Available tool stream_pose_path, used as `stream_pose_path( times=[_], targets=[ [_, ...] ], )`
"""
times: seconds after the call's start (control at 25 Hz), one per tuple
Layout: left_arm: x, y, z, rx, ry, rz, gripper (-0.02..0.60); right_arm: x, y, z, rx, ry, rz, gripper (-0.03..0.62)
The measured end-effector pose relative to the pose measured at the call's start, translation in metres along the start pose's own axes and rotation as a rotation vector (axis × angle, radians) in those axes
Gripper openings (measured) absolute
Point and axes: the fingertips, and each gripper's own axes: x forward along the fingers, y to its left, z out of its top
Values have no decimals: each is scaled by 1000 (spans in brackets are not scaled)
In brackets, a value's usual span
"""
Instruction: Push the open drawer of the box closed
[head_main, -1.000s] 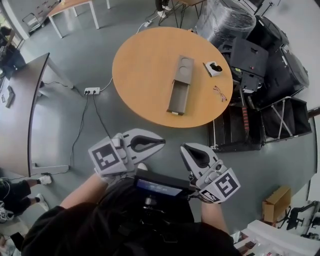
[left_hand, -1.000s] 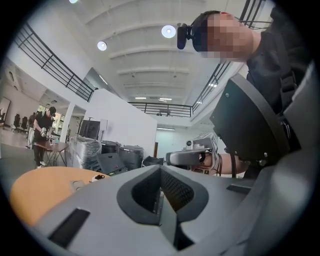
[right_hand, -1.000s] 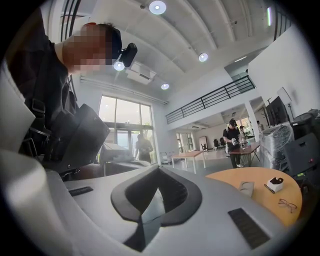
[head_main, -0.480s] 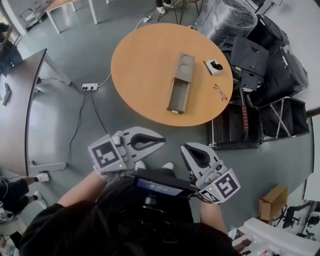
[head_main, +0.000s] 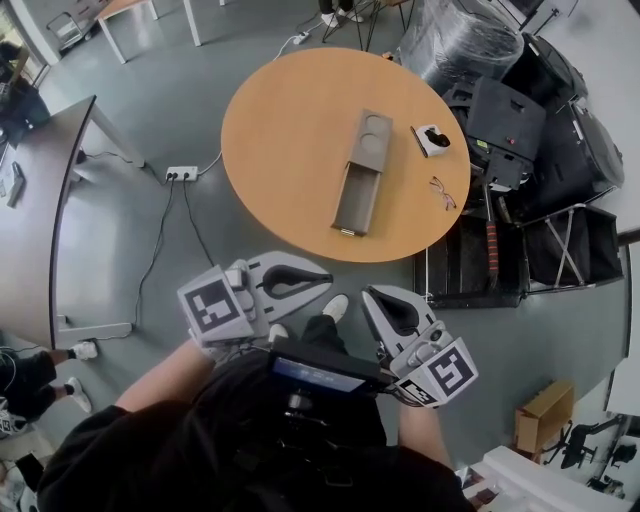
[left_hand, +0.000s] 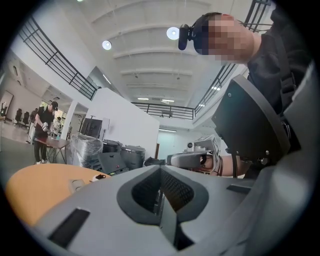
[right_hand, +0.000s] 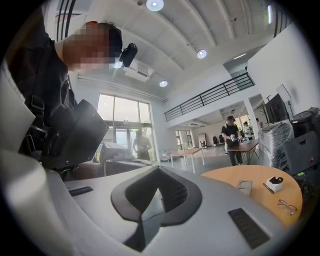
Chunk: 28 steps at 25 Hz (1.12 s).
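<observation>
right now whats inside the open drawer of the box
The pulled-out part of the drawer shows only a bare dark floor, with nothing lying in it. Any part still under the box is covered.

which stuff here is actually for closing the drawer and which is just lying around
For the job:
box
open drawer
left gripper, shut, empty
right gripper, shut, empty

Lying about:
glasses on the table
small white object beside the box
power strip on the floor
</observation>
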Motion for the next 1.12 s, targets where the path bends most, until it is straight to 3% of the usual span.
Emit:
stream_pose_path(
  times=[0.76, 1.12],
  targets=[
    [125, 109, 16, 20, 28, 76, 27, 12, -157, 12, 24, -23, 111, 2],
    [178, 179, -3, 7, 62, 126, 26, 31, -242, -11, 68, -1, 155, 2]
  ],
)
